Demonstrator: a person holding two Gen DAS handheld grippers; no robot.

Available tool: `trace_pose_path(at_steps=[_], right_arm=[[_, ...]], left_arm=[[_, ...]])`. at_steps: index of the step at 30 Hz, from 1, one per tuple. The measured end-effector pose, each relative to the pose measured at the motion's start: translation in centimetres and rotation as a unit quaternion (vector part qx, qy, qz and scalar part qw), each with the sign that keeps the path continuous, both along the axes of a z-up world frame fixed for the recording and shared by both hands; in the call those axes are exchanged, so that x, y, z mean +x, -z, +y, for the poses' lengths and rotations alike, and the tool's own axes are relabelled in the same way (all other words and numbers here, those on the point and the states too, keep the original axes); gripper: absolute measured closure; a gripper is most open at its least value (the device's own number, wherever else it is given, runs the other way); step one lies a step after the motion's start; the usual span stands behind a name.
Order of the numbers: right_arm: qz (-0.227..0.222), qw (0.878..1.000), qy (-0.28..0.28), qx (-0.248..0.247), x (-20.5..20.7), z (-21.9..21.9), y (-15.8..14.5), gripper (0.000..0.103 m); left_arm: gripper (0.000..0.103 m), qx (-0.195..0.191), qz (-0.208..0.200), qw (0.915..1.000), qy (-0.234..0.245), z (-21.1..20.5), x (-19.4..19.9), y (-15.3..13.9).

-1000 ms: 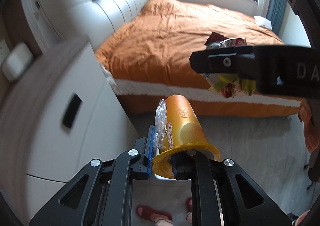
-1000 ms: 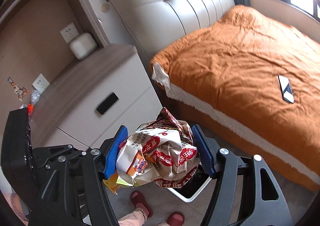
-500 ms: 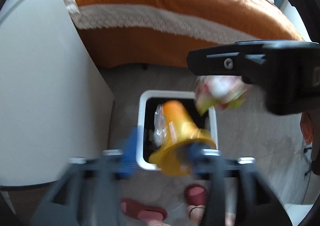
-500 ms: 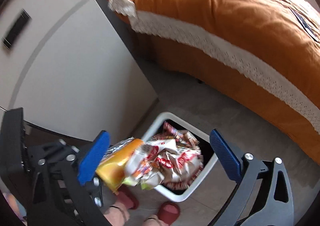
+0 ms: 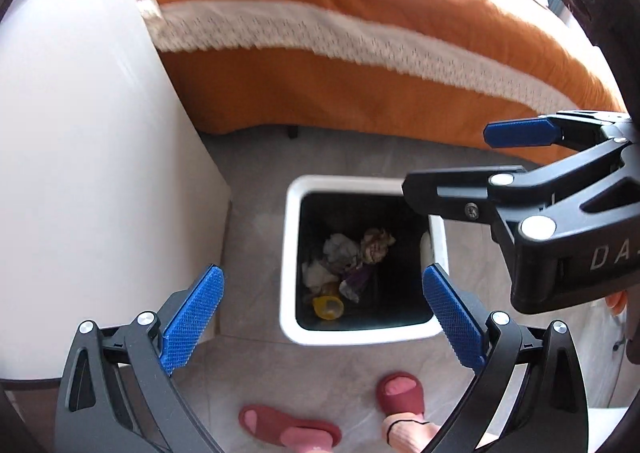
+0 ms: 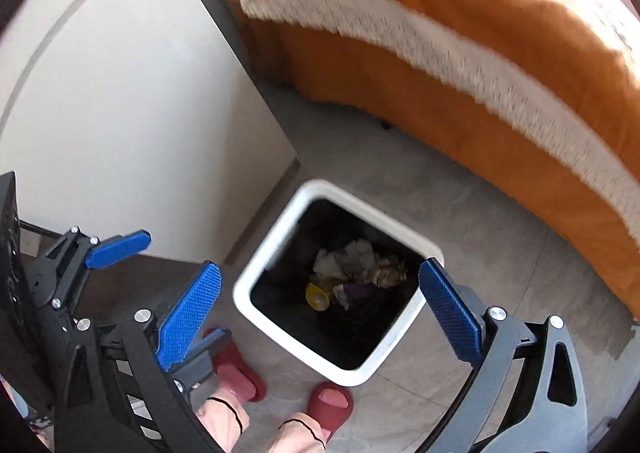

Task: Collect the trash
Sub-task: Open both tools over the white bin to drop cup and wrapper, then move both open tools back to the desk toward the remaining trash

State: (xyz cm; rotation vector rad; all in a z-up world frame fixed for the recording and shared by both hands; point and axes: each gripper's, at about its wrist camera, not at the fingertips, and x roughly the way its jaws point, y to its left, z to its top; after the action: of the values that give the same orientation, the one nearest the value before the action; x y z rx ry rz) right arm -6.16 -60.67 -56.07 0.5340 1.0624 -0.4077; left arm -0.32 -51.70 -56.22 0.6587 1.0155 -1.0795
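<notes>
Left black gripper with blue ribbed pads (image 5: 322, 307) angled steeply down over white square-rimmed trash bin with black liner (image 5: 289, 253); jaws just swung wide apart, nothing between them

Right black gripper with blue pads (image 6: 320, 309) same steep tilt, close alongside, jaws just opened fully, empty

Yellow plastic cup (image 5: 328, 307) and crumpled snack wrappers (image 5: 360, 257) lie at bin bottom

Bin on grey tile floor (image 5: 256, 365), between white cabinet (image 5: 92, 173) and orange bed (image 5: 360, 33)

Feet in red slippers (image 5: 400, 397) just before bin

Bedroom floor seen from above: counted items.
One white waste bin (image 5: 289, 253), one yellow cup (image 5: 328, 307) lying inside it among crumpled wrappers too jumbled to count, two red slippers (image 5: 401, 394), two grippers (image 5: 320, 313), one orange-covered bed (image 5: 360, 33), one white cabinet (image 5: 92, 157).
</notes>
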Motion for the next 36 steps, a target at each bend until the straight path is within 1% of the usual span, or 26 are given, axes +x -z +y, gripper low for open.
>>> trace_pose_path(at_steps=[2,4,5,8,11,14,16,19,20,23,25,26,29,32,35,36], right_arm=[[-0.008,1.000,-0.002,-0.008,0.4,-0.1,-2.1,0.004],[-0.024,0.999,-0.004,-0.022,0.7,0.1,-5.6,0.004],[-0.033,0.999,-0.006,-0.030,0.9,0.1,-7.5,0.004],[-0.056,0.997,-0.010,-0.056,1.1,0.3,-12.2,0.004],[-0.084,0.993,-0.014,-0.082,1.2,0.7,-17.9,0.004],[-0.108,0.989,-0.018,-0.096,1.1,1.4,-21.9,0.004],[-0.124,0.986,-0.021,-0.111,1.1,2.2,-24.8,0.004],[-0.135,0.983,-0.033,-0.123,1.3,3.2,-28.0,0.004],[-0.140,0.981,-0.038,-0.126,1.4,3.5,-29.2,0.004],[-0.167,0.975,-0.061,-0.136,2.1,5.3,-33.3,0.004],[-0.184,0.970,-0.079,-0.140,2.7,6.5,-35.5,0.004],[-0.195,0.966,-0.092,-0.142,3.3,7.5,-36.8,0.004],[-0.219,0.956,-0.128,-0.147,4.9,10.2,-39.3,0.004],[-0.250,0.941,-0.176,-0.145,7.2,13.7,-41.8,0.004],[-0.268,0.928,-0.214,-0.143,9.2,16.7,-43.3,0.004],[-0.274,0.923,-0.230,-0.140,10.0,17.9,-43.8,0.004]], left_arm=[[0.005,-0.010,-0.002,0.9999,-0.005,0.2,0.3,-2.2],[0.005,-0.027,-0.007,0.9995,-0.016,0.5,0.7,-5.5],[0.005,-0.034,-0.008,0.9992,-0.021,0.7,0.7,-6.8],[0.005,-0.061,-0.016,0.9972,-0.040,1.4,1.6,-11.9],[0.005,-0.080,-0.021,0.9951,-0.054,2.3,2.2,-16.0],[0.005,-0.093,-0.040,0.9925,-0.068,3.1,2.5,-19.6],[0.005,-0.107,-0.050,0.9897,-0.080,4.0,2.7,-22.6],[0.005,-0.129,-0.061,0.9845,-0.103,5.6,3.1,-26.7],[0.005,-0.138,-0.065,0.9817,-0.115,6.3,3.4,-28.4],[0.005,-0.159,-0.078,0.9740,-0.141,8.2,4.0,-32.2],[0.005,-0.167,-0.095,0.9678,-0.162,10.0,4.4,-34.9],[0.005,-0.173,-0.107,0.9633,-0.176,11.1,4.7,-36.3],[0.005,-0.179,-0.128,0.9536,-0.206,13.7,5.7,-38.8],[0.005,-0.178,-0.160,0.9393,-0.246,17.3,6.8,-41.3],[0.005,-0.170,-0.181,0.9274,-0.280,20.3,7.9,-42.6],[0.005,-0.166,-0.192,0.9207,-0.297,21.6,8.3,-43.0]])
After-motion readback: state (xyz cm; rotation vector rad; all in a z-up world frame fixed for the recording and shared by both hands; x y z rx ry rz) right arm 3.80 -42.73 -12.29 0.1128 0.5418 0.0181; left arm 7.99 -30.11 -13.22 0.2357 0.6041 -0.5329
